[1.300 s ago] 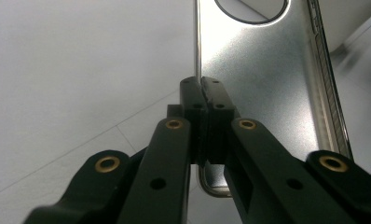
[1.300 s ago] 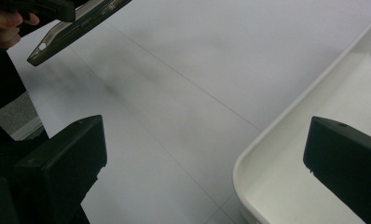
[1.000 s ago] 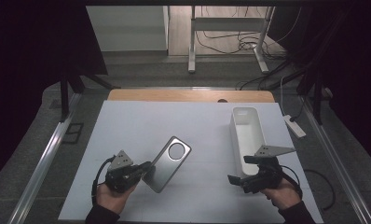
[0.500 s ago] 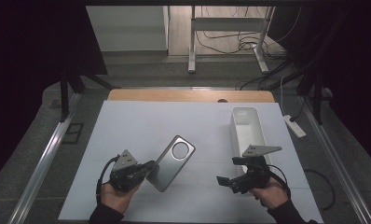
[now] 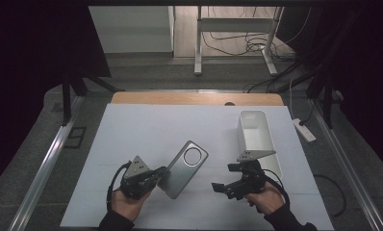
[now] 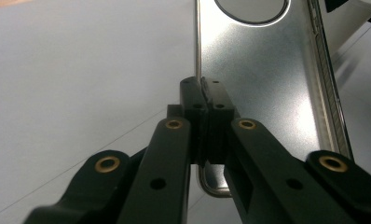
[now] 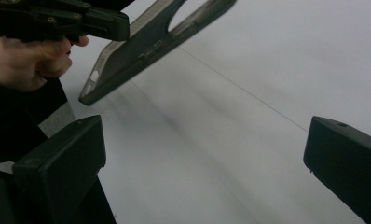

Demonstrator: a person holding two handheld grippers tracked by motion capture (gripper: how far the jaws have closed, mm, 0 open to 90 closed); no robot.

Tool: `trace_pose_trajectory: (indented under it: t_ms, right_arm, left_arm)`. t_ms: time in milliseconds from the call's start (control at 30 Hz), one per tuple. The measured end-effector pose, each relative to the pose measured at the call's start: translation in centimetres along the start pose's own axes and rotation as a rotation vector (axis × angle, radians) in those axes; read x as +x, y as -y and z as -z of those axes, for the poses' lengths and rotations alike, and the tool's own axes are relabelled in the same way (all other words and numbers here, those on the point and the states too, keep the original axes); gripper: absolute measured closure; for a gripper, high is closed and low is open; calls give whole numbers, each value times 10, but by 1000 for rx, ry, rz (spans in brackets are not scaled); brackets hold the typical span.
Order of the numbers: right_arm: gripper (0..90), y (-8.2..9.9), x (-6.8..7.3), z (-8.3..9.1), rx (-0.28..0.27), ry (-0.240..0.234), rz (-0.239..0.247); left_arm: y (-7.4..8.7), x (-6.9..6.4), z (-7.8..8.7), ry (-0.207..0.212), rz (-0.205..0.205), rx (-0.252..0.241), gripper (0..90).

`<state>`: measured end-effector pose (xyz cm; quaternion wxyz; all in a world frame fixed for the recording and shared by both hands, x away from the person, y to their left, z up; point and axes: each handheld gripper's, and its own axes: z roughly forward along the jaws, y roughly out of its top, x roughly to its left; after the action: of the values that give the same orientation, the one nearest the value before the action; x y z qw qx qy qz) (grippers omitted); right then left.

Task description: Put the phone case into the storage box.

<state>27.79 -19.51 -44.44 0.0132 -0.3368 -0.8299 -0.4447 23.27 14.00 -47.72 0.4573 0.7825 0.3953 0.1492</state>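
1. Left tongs (image 5: 161, 172) are clamped tight on the edge of the phone case (image 5: 184, 168), which is tilted up off the white worktop (image 5: 146, 130).
2. Right tongs (image 5: 222, 187) point toward the case with jaws spread wide, nothing between them.
3. A white box (image 5: 255, 134) stands just behind the right tongs.

My white counter (image 5: 146, 130) with its wooden far edge (image 5: 194, 98), grey floor (image 5: 146, 72) beyond, white desk legs (image 5: 197, 43), tangled cables (image 5: 237, 43), dark curtains (image 5: 31, 57) either side
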Motion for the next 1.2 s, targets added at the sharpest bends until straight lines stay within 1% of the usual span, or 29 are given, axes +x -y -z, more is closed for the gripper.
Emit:
trace_pose_trajectory:
  t_ms: [133, 467, 767, 833, 900, 967, 1000, 1067, 1133, 1200]
  right_arm:
    - [0, -2, 1, -5, -7, -22, -29]
    - [5, -6, 2, -15, -1, -52, -74]
    - [7, -9, 6, -25, 30, -50, -75]
    - [3, -10, 8, -28, 37, -36, -72]
    - [4, -11, 9, -30, 37, -37, -69]
    - [5, -12, 10, -33, 38, -46, -75]
    - [6, -13, 10, -35, 38, -61, -93]
    - [6, -14, 10, -37, 35, -72, -107]
    - [9, -15, 10, -40, 31, -92, -124]
    - [46, -16, 11, -42, 34, -92, -125]
  left_arm:
    - [-1, -3, -2, 3, -3, -7, 889]
    - [-2, -14, -8, 6, -11, -37, 889]
    - [-2, -20, -11, 14, -16, -53, 889]
    - [-2, -21, -11, 14, -18, -56, 889]
    - [-2, -22, -12, 16, -16, -59, 889]
    - [-2, -23, -12, 19, -17, -61, 889]
    - [-1, -24, -13, 18, -19, -63, 889]
    - [-2, -25, -13, 23, -20, -63, 889]
    - [-1, -26, -14, 25, -22, -62, 889]
    - [-2, -27, -14, 27, -24, -61, 889]
